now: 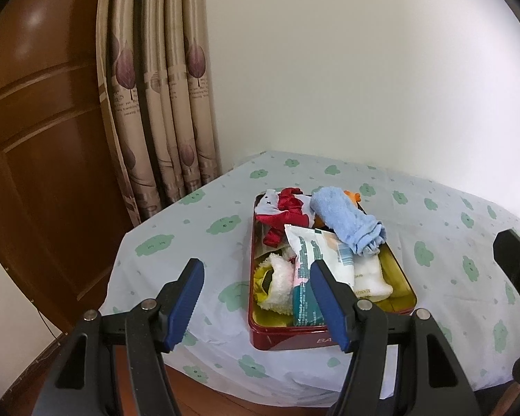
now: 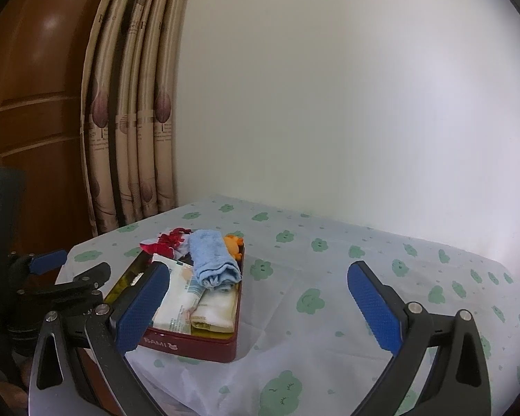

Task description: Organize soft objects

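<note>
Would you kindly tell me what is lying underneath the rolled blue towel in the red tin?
The blue towel rests across a white tissue packet and a cream pouch inside the red tin. An orange toy peeks out behind it. Anything deeper is covered.

Your left claw (image 1: 258, 296) is spread apart, its two blue-padded fingers (image 1: 185, 300) angled outward with a clear gap between them, and nothing sits between the pads. It hangs level, pointing forward and slightly down. The black frame and silver pivot bolts of the claw fill the lower part of its own view.

Your right claw (image 2: 260, 303) is spread wider, its blue pads (image 2: 372, 303) far apart and holding nothing. It too points forward and a little down.

From the right wrist view, your left claw (image 2: 48, 263) shows at the left edge, just beside the right one, so both are side by side at about the same height.
</note>
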The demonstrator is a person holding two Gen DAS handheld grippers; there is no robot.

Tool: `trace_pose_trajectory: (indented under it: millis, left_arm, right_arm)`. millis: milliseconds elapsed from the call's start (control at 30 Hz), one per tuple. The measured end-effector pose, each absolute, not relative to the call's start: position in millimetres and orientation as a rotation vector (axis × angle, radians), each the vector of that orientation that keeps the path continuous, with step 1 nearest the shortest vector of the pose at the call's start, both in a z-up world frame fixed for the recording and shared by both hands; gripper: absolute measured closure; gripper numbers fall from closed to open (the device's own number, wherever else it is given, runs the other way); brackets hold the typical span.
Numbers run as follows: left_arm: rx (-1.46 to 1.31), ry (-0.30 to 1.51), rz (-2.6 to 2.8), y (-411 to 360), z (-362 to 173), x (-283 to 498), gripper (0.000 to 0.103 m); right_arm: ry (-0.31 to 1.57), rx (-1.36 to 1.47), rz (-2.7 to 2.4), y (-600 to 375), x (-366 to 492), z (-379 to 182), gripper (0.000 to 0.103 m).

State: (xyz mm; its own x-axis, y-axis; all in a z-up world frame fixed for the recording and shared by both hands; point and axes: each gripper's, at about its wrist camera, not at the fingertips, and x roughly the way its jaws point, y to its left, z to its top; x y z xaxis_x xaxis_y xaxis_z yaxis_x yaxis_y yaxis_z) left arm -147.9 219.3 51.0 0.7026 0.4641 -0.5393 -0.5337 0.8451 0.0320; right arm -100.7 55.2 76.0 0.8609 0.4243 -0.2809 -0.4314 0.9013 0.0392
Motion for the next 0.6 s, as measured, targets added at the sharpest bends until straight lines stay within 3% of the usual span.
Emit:
trace_pose_trajectory:
  millis: [600]
  left_arm:
    - [-0.125,0.572,0.566,220.3,50.1,-147.3,0.038]
  right_arm:
    - [0.303,-0.030,0.463,54.7,-99.7,73.2,0.001]
